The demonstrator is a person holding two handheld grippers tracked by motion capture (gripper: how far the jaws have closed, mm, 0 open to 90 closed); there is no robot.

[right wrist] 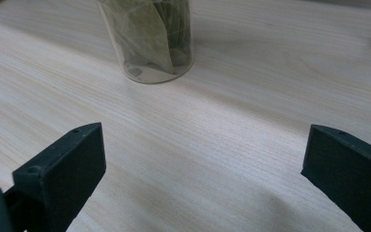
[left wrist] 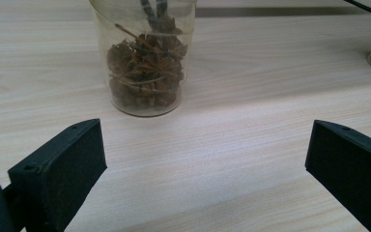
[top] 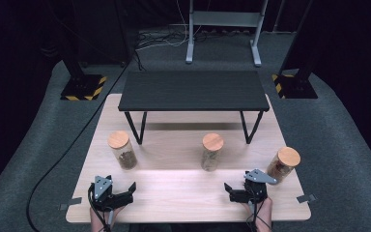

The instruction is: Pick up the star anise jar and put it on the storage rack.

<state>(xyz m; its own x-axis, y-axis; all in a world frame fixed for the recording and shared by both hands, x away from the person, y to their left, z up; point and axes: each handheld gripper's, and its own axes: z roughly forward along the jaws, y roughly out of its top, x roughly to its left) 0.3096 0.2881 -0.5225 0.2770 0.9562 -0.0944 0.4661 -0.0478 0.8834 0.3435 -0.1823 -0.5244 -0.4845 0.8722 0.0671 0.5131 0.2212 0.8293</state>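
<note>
Three clear jars with round wooden lids stand in a row on the pale wooden table (top: 174, 193). The left jar (top: 121, 150) holds brown star-shaped spice and stands just ahead of my left gripper (left wrist: 205, 159), whose jaws are wide open with nothing between them. The middle jar (top: 212, 152) holds green leaves and appears in the right gripper view (right wrist: 149, 38), a little beyond my right gripper (right wrist: 203, 164), also open and empty. The right jar (top: 283, 164) stands beside the right gripper (top: 239, 187). The left gripper (top: 118, 192) rests near the table's front left.
A low black shelf (top: 193, 90) on thin black legs stands across the back of the table. Grey carpet surrounds the table, with a metal stand behind and black posts with striped bases at both sides. A cable trails off the left.
</note>
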